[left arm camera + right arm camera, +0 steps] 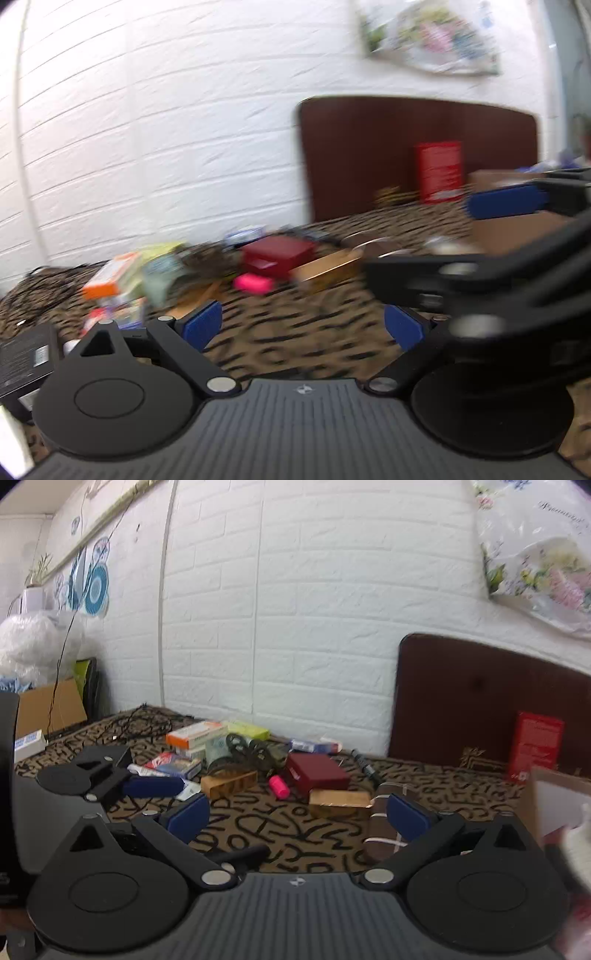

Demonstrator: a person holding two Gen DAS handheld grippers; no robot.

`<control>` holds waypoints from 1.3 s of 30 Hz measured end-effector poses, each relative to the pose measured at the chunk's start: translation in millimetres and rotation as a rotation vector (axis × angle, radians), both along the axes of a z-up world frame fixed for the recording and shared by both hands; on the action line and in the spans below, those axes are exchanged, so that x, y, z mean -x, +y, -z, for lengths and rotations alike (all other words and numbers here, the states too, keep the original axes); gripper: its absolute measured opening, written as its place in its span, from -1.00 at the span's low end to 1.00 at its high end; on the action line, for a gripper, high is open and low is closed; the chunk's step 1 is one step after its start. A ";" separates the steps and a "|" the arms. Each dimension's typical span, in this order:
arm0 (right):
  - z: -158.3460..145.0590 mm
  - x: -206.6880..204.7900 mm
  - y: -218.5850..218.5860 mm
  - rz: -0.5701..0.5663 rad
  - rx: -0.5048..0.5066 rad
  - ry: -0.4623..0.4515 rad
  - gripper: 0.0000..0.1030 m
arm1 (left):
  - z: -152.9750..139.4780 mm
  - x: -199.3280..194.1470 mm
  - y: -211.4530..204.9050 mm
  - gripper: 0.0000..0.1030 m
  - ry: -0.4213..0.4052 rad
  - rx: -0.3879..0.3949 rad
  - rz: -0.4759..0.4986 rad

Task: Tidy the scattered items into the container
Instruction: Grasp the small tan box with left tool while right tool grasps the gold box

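Observation:
Scattered items lie on a patterned cloth [280, 830]: a dark red box [317, 773], a pink highlighter [279, 786], two gold boxes [340, 803] [229, 782], an orange-white box [195, 734] and a brown wrapped bundle [384, 830]. A cardboard container [554, 805] stands at the right edge. My right gripper [297, 818] is open and empty above the cloth, short of the items. My left gripper [303, 326] is open and empty; the left view is blurred. The red box [277, 254] and highlighter [253, 283] lie ahead of it. The right gripper's fingers [506, 201] cross its right side.
A white brick wall backs the cloth. A dark brown board [480, 701] leans on it with a red carton [535, 746] in front. A black cable tangle [147, 723] lies at the back left. A black box [26, 360] sits at the left.

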State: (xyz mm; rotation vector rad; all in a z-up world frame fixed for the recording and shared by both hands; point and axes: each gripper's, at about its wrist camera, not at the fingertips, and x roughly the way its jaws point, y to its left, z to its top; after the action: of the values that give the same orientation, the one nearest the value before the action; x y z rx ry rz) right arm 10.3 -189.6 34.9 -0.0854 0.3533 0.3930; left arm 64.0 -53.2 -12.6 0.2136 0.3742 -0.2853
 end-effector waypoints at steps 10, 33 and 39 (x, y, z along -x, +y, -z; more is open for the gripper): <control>20.4 -11.0 9.8 0.006 -0.011 0.077 1.00 | 29.1 -72.3 27.5 0.84 0.074 -0.053 -0.187; 60.7 -82.5 14.3 0.018 -0.124 0.181 1.00 | 34.2 -89.9 39.2 -0.32 0.170 -0.003 -0.059; 72.5 -132.3 13.9 0.092 -0.129 0.213 1.00 | 35.6 -90.1 34.4 -0.32 0.166 -0.009 -0.059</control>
State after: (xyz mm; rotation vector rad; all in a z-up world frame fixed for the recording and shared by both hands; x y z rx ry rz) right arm 142.6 -175.7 -37.5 0.0995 0.5387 0.3333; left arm 154.0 -18.8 -48.2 0.1882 0.5454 -0.2443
